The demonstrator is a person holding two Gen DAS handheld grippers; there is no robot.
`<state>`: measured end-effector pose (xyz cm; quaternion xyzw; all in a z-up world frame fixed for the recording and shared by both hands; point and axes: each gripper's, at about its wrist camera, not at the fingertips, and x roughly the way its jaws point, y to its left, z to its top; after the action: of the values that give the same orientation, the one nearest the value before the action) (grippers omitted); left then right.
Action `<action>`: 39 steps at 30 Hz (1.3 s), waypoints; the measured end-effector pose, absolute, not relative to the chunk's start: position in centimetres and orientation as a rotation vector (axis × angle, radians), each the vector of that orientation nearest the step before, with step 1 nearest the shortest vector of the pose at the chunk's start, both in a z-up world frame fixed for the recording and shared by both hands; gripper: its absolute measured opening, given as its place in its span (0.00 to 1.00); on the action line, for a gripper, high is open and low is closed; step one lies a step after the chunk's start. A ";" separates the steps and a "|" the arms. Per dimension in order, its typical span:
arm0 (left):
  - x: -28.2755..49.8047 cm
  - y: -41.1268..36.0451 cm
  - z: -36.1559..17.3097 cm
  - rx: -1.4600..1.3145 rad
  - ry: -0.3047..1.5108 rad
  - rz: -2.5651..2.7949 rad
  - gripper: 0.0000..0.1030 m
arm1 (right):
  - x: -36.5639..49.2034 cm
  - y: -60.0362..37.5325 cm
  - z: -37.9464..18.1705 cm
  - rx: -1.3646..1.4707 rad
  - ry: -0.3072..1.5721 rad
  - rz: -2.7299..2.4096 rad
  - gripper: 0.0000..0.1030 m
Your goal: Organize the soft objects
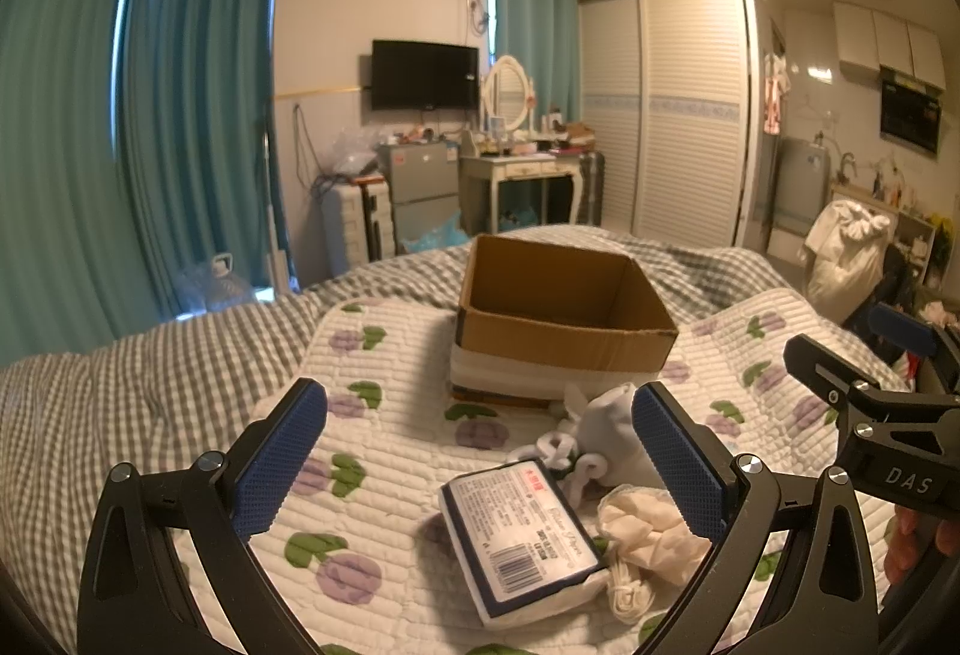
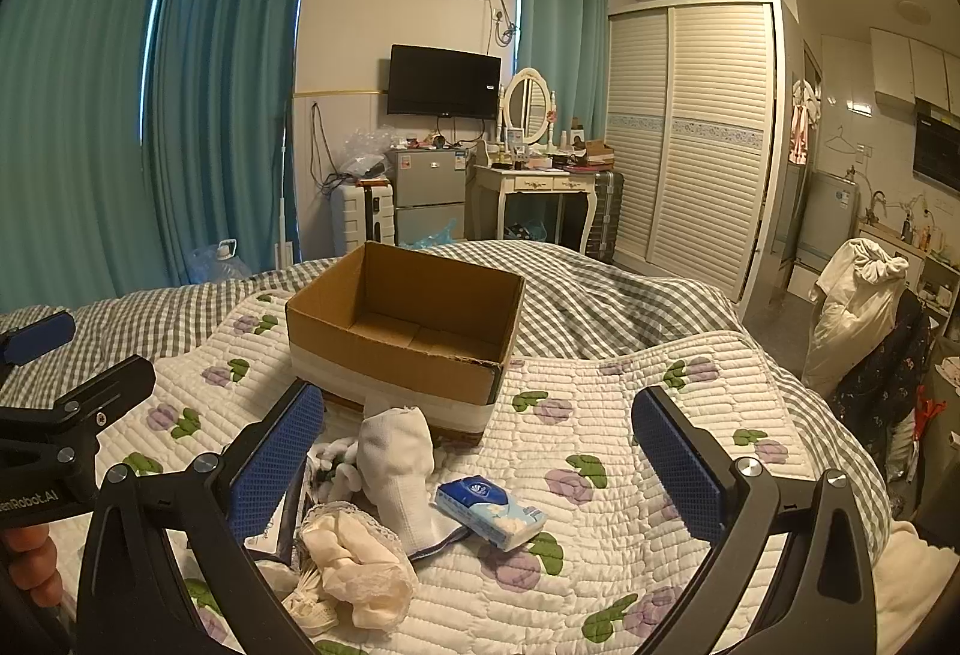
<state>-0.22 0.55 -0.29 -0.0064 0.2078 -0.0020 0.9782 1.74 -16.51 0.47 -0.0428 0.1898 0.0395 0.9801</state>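
While both hover wide, left gripper (image 1: pixel 480 451) frames tissue pack (image 1: pixel 522 529).

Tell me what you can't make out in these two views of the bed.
- Tissue pack: label print too small to read, left wrist view.
- Cardboard box: floor hidden by its near wall, left wrist view.
- Cream cloth: partly behind the right gripper's finger, right wrist view.

Black left gripper (image 1: pixel 480 460) frame, blue textured pads (image 1: pixel 282 454), silver screws, white "DAS" lettering on right gripper (image 2: pixel 480 460)
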 end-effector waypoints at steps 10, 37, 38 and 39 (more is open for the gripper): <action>-0.2 0.6 -0.3 -0.012 0.419 -0.004 1.00 | 1.8 -16.5 0.6 -0.086 0.382 0.080 1.00; -0.8 0.7 -2.8 -0.009 0.585 0.097 1.00 | 3.2 -14.7 -6.4 -0.171 0.673 0.264 0.91; -0.8 0.6 -3.3 -0.010 0.602 0.107 1.00 | 3.6 -14.1 -7.6 -0.179 0.704 0.288 0.89; -0.8 0.6 -3.8 -0.011 0.620 0.116 1.00 | 3.9 -13.7 -8.5 -0.181 0.730 0.309 0.84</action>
<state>-0.81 0.57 -3.80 -0.0052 0.3051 0.0568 0.9506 3.92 -13.70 -8.52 -0.0881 0.3549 0.1503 0.9185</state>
